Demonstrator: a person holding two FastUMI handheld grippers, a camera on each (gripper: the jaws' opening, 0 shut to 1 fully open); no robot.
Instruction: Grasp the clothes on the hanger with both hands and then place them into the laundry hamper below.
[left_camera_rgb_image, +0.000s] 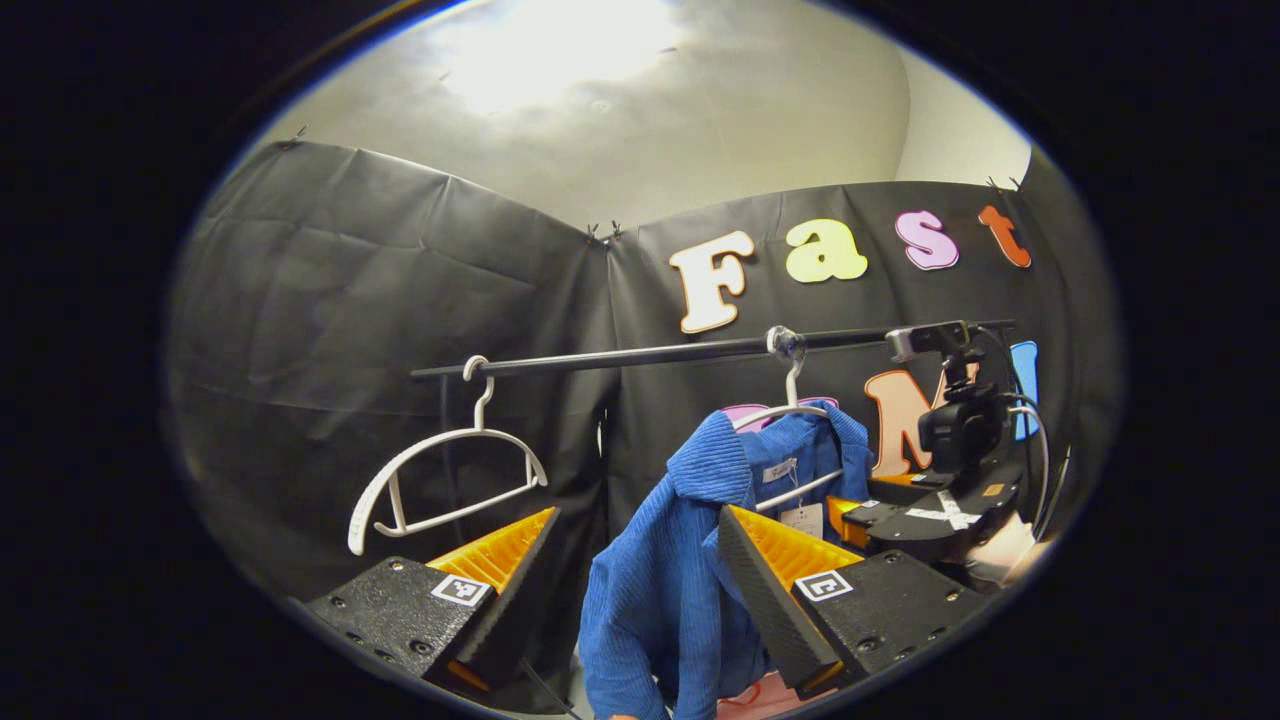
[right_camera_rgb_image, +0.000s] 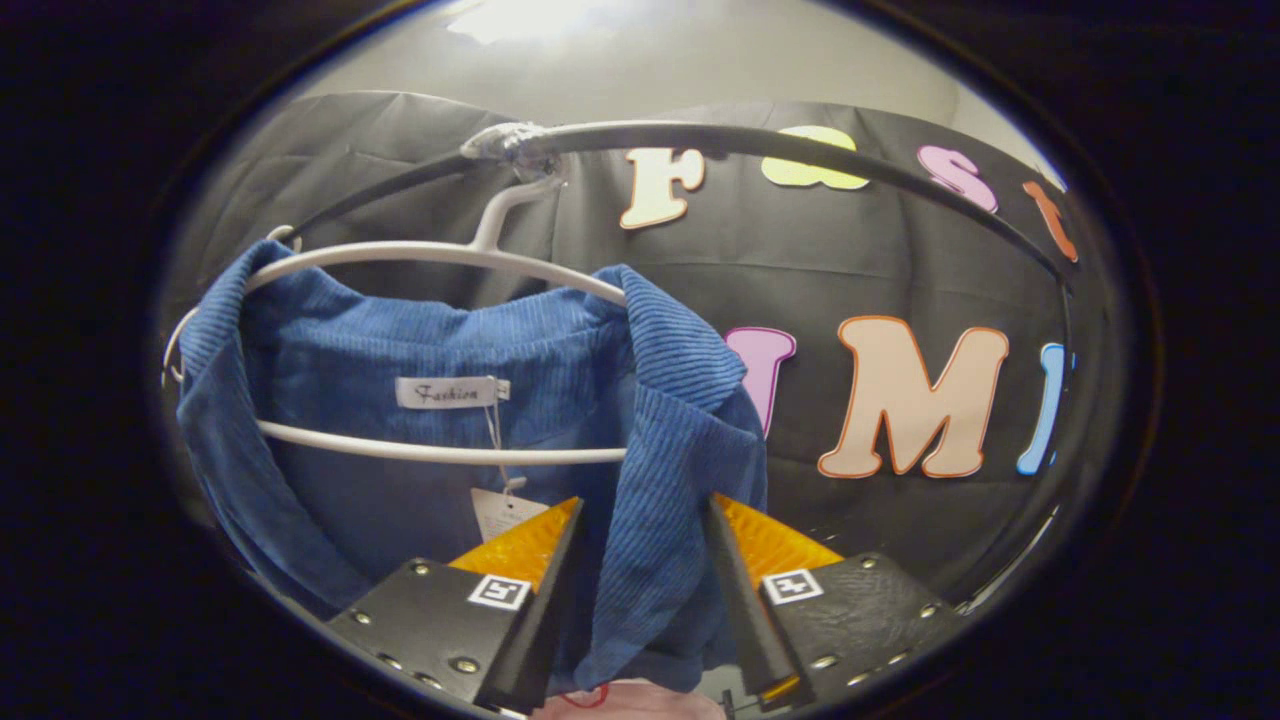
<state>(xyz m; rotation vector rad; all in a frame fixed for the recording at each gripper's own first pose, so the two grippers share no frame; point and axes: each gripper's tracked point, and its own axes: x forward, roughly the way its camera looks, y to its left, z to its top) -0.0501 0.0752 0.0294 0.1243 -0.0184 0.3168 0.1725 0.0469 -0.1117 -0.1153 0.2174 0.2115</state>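
While the blue ribbed corduroy shirt hangs on its white plastic hanger from the black horizontal rail, the right gripper sits at six o'clock of the right gripper view with its fingers spread wide. The shirt's front edge and collar drop into the gap between those fingers, but cloth touching both of them cannot be confirmed, so this is a straddle and not a firm pinch. A small white neck label sits at nine o'clock from the collar fold, and a paper tag dangles below it, just beside the tip of the finger on that side.

In the left gripper view, the left gripper stands wide apart at six o'clock, holding nothing. The same shirt hangs in the gap between its fingers, farther off, with the cloth passing behind the finger at four o'clock. A second white plastic hanger, bare, hangs from the rail at nine o'clock from the shirt, above the finger at seven o'clock. The right gripper appears at three o'clock, with a black camera on top and a part of a hand behind it, close against the shirt's far side.
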